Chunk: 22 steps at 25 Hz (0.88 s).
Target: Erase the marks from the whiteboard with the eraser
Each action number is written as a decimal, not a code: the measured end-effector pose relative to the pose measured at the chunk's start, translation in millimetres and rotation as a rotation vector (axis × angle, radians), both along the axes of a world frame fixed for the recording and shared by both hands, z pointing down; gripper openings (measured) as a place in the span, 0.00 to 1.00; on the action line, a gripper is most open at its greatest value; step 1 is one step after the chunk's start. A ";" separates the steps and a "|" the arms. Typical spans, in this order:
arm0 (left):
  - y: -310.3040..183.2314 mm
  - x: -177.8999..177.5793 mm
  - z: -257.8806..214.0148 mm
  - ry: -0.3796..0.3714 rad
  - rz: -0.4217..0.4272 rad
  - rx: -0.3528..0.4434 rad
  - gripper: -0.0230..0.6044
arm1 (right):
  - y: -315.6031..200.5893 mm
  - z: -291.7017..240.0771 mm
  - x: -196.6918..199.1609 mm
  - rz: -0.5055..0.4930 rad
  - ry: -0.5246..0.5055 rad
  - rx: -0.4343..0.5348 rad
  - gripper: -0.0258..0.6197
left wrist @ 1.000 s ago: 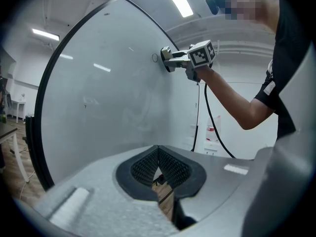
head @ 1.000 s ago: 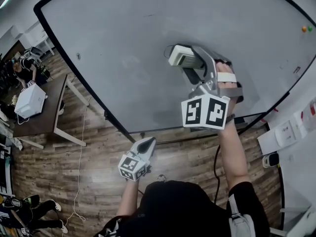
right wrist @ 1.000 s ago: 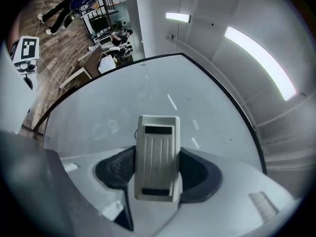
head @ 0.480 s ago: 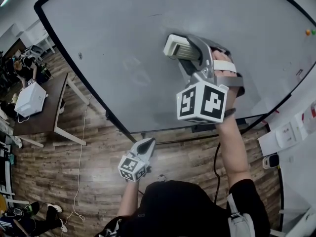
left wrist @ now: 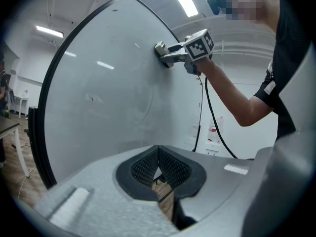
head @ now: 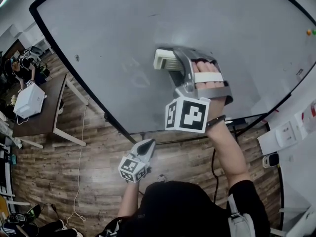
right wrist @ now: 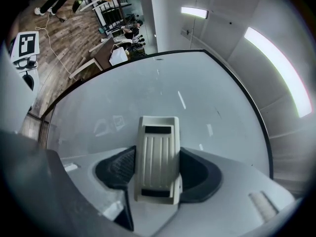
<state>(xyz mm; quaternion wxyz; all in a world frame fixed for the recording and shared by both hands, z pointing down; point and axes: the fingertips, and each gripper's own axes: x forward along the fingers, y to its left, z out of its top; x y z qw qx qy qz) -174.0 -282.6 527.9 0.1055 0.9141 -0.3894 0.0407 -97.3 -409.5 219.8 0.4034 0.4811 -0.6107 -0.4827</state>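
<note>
Remaining marks: a small dark speck (head: 77, 57) near the left frame, mark or fixture I cannot tell. Right of it, faint ghost outlines (head: 137, 73) of a couple of small shapes sit unwiped.
Left gripper (head: 147, 143): low over the wooden floor, below the board's bottom edge. Its jaws are together with nothing between them, and it takes no part in the wiping.
Eraser: a cream ribbed plastic block eraser (head: 165, 59), face against the board near its middle, just right of and above the ghost outlines.
Right gripper (right wrist: 157, 179): clamped on the eraser's two long sides and pressing it to the surface.
Board: a large grey-white whiteboard with a black frame (head: 247, 28). Right of the eraser it reads bare, with only light streaks that look like lamp reflections.
Far right: two tiny magnets, orange and green (head: 309, 32), near the frame.
Progress: by my judgement mostly done. The ghost outlines beside the eraser are left, and perhaps the speck.
</note>
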 end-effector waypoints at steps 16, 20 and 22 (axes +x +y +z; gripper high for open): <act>-4.3 3.4 5.3 -0.004 0.005 -0.009 0.05 | 0.3 0.6 6.8 0.017 0.111 0.050 0.43; -4.5 6.4 6.6 -0.005 0.013 -0.012 0.05 | -3.4 -20.3 38.1 0.057 0.048 0.076 0.43; -4.6 6.6 8.7 -0.008 0.013 -0.015 0.05 | -4.6 -25.3 51.9 0.085 0.029 0.080 0.43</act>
